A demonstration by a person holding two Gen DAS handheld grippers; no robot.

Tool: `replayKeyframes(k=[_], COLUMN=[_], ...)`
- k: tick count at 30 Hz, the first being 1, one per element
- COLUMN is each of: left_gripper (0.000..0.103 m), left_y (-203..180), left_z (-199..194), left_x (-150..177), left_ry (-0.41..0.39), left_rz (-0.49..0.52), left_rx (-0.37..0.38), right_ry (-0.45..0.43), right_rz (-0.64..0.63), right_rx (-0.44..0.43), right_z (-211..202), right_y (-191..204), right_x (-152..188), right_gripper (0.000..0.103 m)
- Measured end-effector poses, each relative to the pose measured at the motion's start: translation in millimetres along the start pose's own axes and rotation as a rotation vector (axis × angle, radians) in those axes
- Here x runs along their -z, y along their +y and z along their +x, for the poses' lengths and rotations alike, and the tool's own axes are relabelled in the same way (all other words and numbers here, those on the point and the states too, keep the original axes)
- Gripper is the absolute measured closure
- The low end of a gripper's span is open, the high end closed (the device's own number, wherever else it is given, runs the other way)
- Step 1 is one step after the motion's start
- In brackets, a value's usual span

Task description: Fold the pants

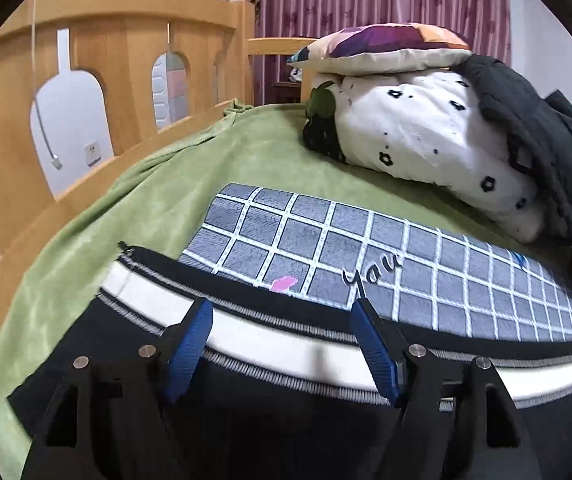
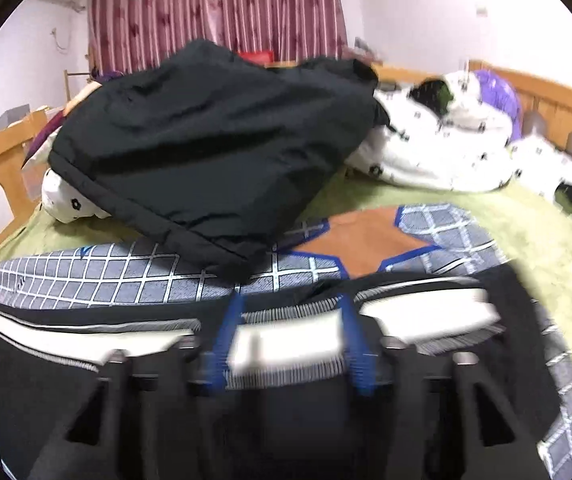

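The black pants (image 1: 134, 344) with a white side stripe (image 1: 286, 344) lie across the near part of the bed, over a grey checked mat (image 1: 366, 248). My left gripper (image 1: 282, 320) is open, its blue-padded fingers (image 1: 190, 344) spread just above the stripe. In the right wrist view the pants (image 2: 38, 360) and stripe (image 2: 286, 344) lie under my right gripper (image 2: 290, 316), which is open with its blue fingers (image 2: 226, 332) on either side of the stripe; this view is motion-blurred.
A white flowered quilt (image 1: 426, 136) with a pillow (image 1: 382, 44) and a black jacket (image 2: 206, 140) is piled at the back. The green bedsheet (image 1: 158, 200) covers the bed. A wooden bed rail (image 1: 106, 60) runs along the left side.
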State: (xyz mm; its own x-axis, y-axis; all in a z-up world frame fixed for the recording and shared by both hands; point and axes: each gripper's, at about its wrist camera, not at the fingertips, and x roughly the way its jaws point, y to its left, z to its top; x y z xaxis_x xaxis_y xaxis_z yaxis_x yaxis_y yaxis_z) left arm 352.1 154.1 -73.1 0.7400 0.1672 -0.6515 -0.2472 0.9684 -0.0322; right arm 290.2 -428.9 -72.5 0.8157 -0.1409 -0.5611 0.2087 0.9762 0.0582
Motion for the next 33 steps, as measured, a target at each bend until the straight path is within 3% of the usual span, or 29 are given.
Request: replayKeyframes(k=[3, 7, 12, 17, 23, 29, 32, 33], left_gripper=[0.033, 0.033, 0.033, 0.033, 0.031, 0.031, 0.033, 0.041], left_y=[12.9, 38.6, 65.4, 84.6, 96.1, 93.5, 92.1, 92.2], left_z=[-22.7, -54.4, -86.3, -90.7, -72.2, -38.1, -26.0, -22.6], left_x=[12.2, 47.7, 112.2, 160.3, 153.9, 134.5, 126.0, 123.2], left_ry=[0.035, 0.103, 0.192, 0.290, 0.284, 0.252, 0.244, 0.240], left_rz=[-0.022, -0.076, -0.099, -0.143, -0.268, -0.356, -0.381, -0.373], left_rx=[0.042, 0.136, 0.219, 0.277, 0.351, 0.363, 0.361, 0.340], right_ry=[0.011, 0.088, 0.177, 0.259, 0.320, 0.299, 0.277, 0.275], right_rz=[-0.043, -0.050, 0.031, 0.099, 0.171, 0.335, 0.371, 0.376], right_rx=[-0.002, -0.040, -0.085, -0.136, -0.161, -0.209, -0.211, -0.210], right_z=[-27.4, -67.4, -106.7, -118.1, -90.5, -59.0, -42.2, -37.7], right_y=[2.6, -6.0, -29.9, -40.8, -45.1, -62.0, -66.6, -67.8], right_x=[14.6, 44.3, 87.3, 126.9, 142.7, 137.1, 129.1, 126.1], right_gripper=[0.034, 0.034, 0.033, 0.033, 0.033, 0.033, 0.033, 0.033])
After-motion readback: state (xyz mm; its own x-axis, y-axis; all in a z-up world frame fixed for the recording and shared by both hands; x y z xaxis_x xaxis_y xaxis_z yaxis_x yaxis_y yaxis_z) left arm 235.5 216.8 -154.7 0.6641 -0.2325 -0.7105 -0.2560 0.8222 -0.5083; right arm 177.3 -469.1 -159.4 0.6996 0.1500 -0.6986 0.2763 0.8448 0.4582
